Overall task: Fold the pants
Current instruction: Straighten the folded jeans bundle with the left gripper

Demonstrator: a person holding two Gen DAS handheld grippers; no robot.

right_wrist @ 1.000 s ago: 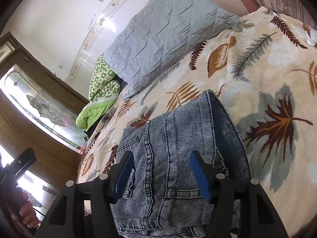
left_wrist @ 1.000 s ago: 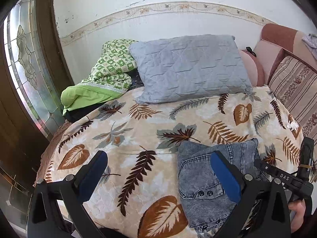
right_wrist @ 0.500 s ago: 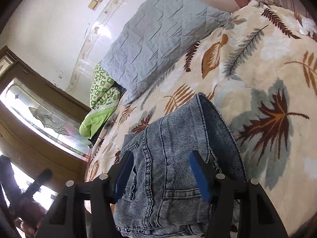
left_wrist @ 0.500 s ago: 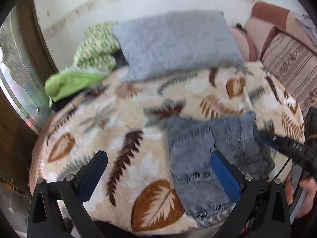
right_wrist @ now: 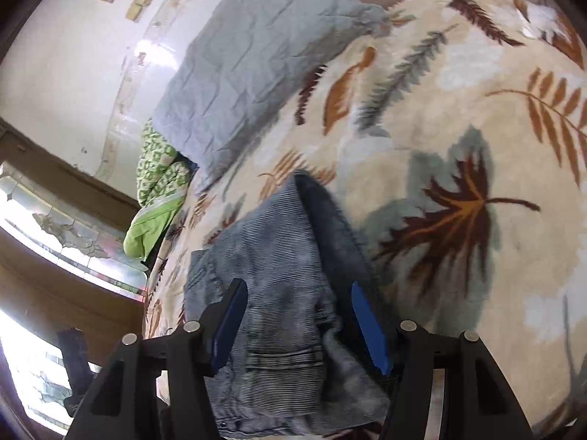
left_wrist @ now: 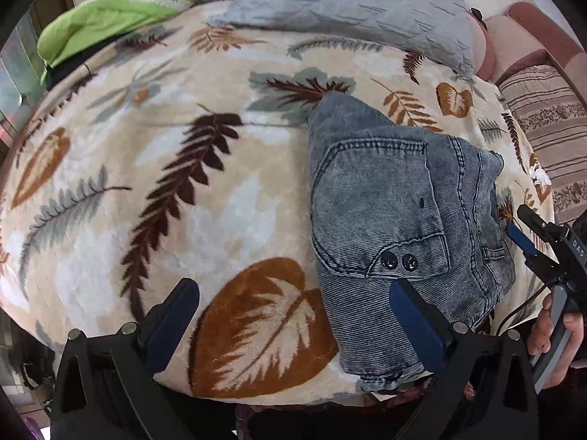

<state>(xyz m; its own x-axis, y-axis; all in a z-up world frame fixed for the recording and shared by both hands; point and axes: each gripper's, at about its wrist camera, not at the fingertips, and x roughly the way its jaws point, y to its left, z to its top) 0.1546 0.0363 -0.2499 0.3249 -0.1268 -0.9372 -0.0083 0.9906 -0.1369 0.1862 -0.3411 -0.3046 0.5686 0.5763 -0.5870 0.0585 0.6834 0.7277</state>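
- Your folded grey denim pants (left_wrist: 396, 220) lie right of centre in the left wrist view, on the leaf-patterned blanket (left_wrist: 176, 168) of the bed, close to its near edge.
- The fold shows a back pocket face up, with two dark buttons (left_wrist: 398, 261) on a flap at the pocket's lower edge.
- Your left gripper (left_wrist: 293, 308) points steeply down at the bed, its blue pads well apart and nothing between them. The left pad sits over bare blanket in the lower left of the frame; the right pad overlaps the lower edge of the pants in the picture. You cannot tell from here whether it touches the cloth.
- Your right gripper (right_wrist: 297, 315) has its jaws apart too, with the denim bundle (right_wrist: 279, 293) seen in the gap between the pads at the bottom centre of its frame. Neither pad visibly presses on the fabric.
- In the left wrist view that same right gripper (left_wrist: 521, 238) comes in from the right edge, its blue tip just beside the right side of the pants, and your hand (left_wrist: 554, 333) grips its handle in the lower right.
- A grey quilted pillow (left_wrist: 352, 7) lies at the top of the frame, well apart from the pants.
- A green bedcover (left_wrist: 99, 22) is bunched in the upper left, beside the pillow.
- A striped cushion (left_wrist: 546, 121) sits at the right edge.
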